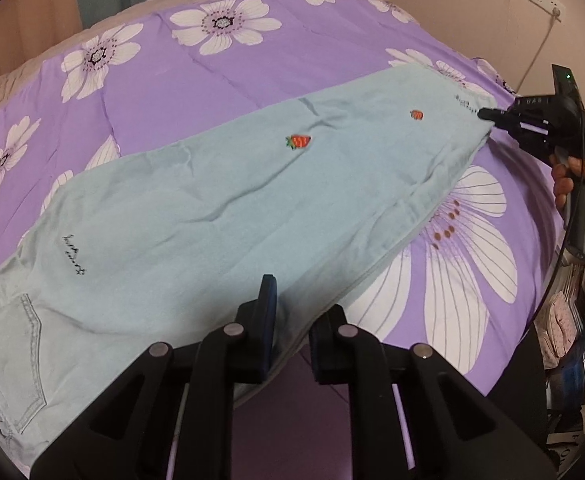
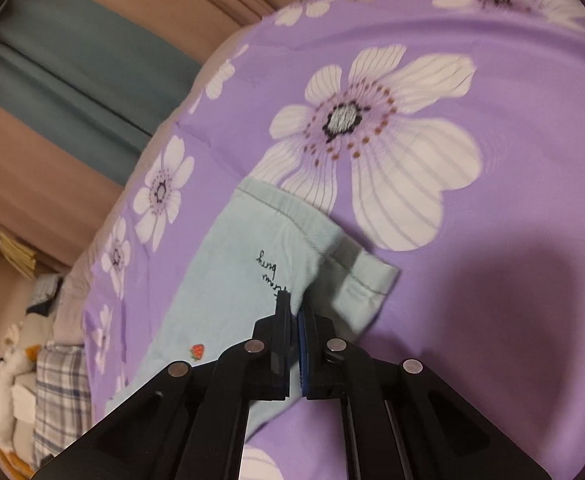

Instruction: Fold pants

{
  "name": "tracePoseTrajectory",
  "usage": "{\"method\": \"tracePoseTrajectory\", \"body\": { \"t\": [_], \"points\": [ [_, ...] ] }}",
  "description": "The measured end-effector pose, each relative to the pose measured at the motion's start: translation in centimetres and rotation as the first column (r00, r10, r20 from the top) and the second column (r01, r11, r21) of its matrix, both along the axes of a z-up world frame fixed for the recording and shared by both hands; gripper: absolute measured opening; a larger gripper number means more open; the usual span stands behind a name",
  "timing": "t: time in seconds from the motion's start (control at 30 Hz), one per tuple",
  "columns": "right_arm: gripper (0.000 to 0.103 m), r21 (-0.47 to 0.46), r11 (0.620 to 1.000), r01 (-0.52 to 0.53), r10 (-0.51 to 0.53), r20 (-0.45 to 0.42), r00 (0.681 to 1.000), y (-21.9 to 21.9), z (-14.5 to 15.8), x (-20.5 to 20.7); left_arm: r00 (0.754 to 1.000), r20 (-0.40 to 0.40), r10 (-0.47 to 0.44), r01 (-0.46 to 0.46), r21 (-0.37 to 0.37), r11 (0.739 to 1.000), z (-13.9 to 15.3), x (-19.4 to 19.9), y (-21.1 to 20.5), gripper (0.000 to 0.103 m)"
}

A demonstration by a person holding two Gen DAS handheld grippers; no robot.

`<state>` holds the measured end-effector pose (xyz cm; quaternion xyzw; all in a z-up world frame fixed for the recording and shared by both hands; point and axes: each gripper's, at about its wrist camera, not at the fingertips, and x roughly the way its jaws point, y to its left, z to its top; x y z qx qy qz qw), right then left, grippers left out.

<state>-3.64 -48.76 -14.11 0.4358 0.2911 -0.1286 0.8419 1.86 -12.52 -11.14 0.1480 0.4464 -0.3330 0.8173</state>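
The pants [image 1: 212,208] lie halved on the bed [image 1: 220,72]; hem at two o'clock is pinched by the right claw [image 2: 294,312], crotch edge by the left claw [image 1: 292,320]; a lift toward the waist is judged next

Both grippers, left [image 1: 292,320] and right [image 2: 292,312], have fingers clamped together.

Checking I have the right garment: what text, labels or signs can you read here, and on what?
"berry", with a partly hidden word beside it, upside down: black script by the hem of the light blue denim pants.
Black script near the pants' pocket: unreadable.
White letters on the black right claw body: too small.
Curtain lettering, top: blurred.
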Motion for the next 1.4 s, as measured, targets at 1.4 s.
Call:
{"method": "tracePoseTrajectory", "body": {
  "t": [1.4],
  "points": [
    [0.025,-0.430,0.345,-0.834,0.858,-0.216,0.466,31.8,5.9,12.4,0.629,-0.273,0.728,-0.777,-0.255,0.576,1.1,-0.4,33.4,0.046]
  ]
}}
